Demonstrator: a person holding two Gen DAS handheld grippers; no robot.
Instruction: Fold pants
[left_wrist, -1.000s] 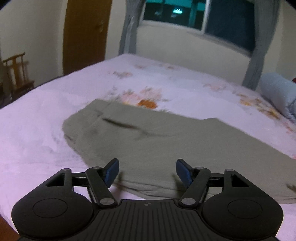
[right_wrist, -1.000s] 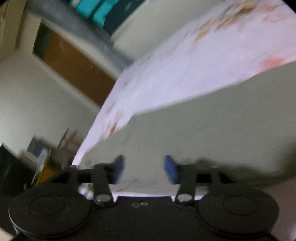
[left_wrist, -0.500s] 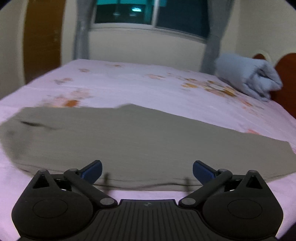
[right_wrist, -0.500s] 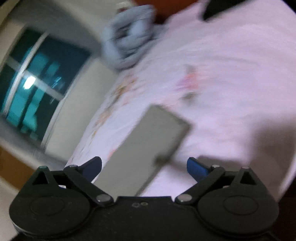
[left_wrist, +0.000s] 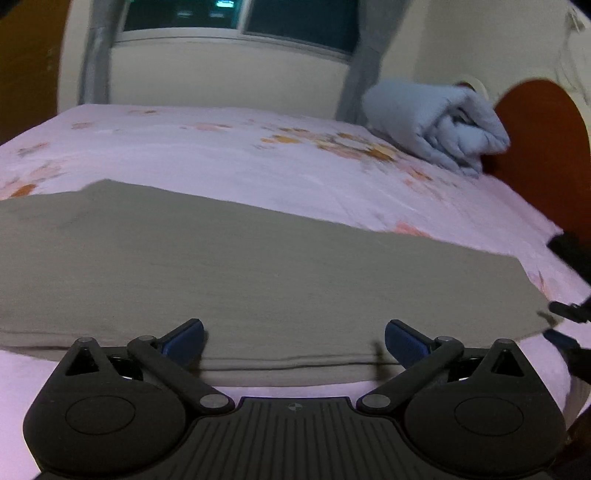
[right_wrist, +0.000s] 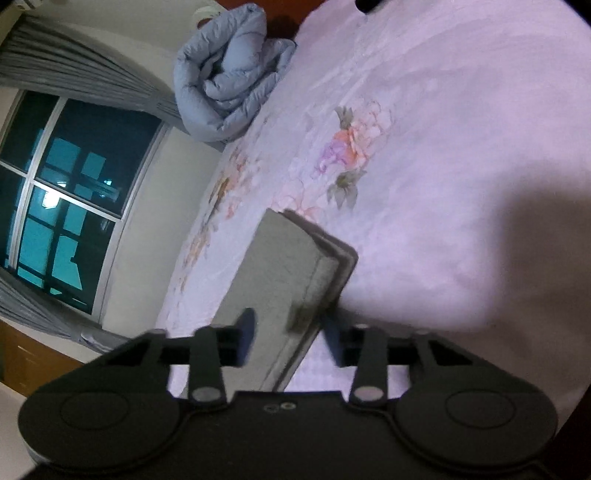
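Pants (left_wrist: 240, 266) lying across mid-frame on bed (left_wrist: 221, 155), L-wrist view. Rolled duvet (left_wrist: 436, 129) sitting upper right, behind pants; headboard (left_wrist: 539, 147) right of it. Window (left_wrist: 240, 16) running along top. R-wrist view: pants' hem end (right_wrist: 291, 266) sitting centre, duvet upper left.

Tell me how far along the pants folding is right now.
Done: the pants lie flat on the bed, the legs apparently stacked one on the other, layered hems showing at the cuff end. In hand: the right gripper straddles that cuff end, not gripping; the left gripper is open at the near edge. Left: folding the length over.
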